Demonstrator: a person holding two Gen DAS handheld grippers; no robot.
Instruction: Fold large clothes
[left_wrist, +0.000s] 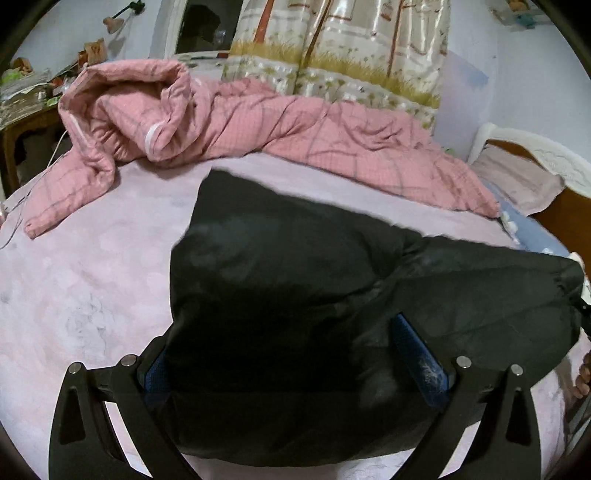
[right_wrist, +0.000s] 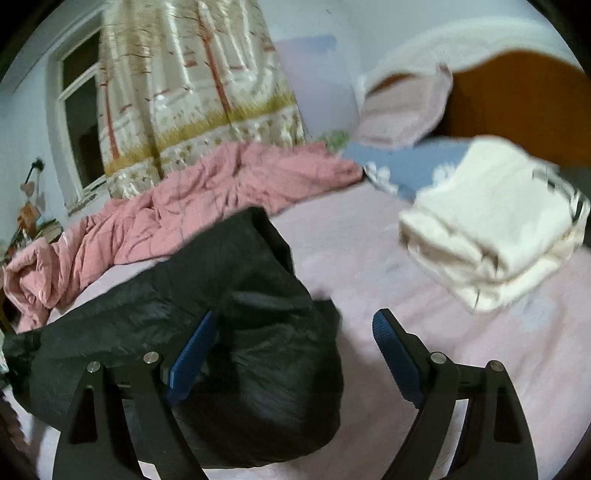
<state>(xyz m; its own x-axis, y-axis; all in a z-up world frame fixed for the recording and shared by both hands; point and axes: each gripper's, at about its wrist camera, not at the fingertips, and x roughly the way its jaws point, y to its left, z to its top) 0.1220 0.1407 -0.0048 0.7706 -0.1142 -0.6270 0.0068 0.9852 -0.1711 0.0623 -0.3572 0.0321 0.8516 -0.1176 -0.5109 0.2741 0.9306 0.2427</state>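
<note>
A black puffy jacket (left_wrist: 295, 288) lies bunched on the pink bed sheet (left_wrist: 92, 288). My left gripper (left_wrist: 291, 365) is open, its jaws wide apart on either side of the jacket's near bulk; the left pad is partly hidden by the cloth. In the right wrist view the jacket (right_wrist: 221, 332) lies at the lower left. My right gripper (right_wrist: 291, 354) is open above the jacket's right edge, its left pad (right_wrist: 192, 354) over the black cloth and its right pad (right_wrist: 395, 354) over bare sheet.
A rumpled pink checked quilt (left_wrist: 258, 122) runs along the far side of the bed. A folded white garment (right_wrist: 495, 221) lies at the right, near a blue pillow (right_wrist: 417, 166) and the wooden headboard (right_wrist: 517, 99). A patterned curtain (right_wrist: 192, 92) hangs behind.
</note>
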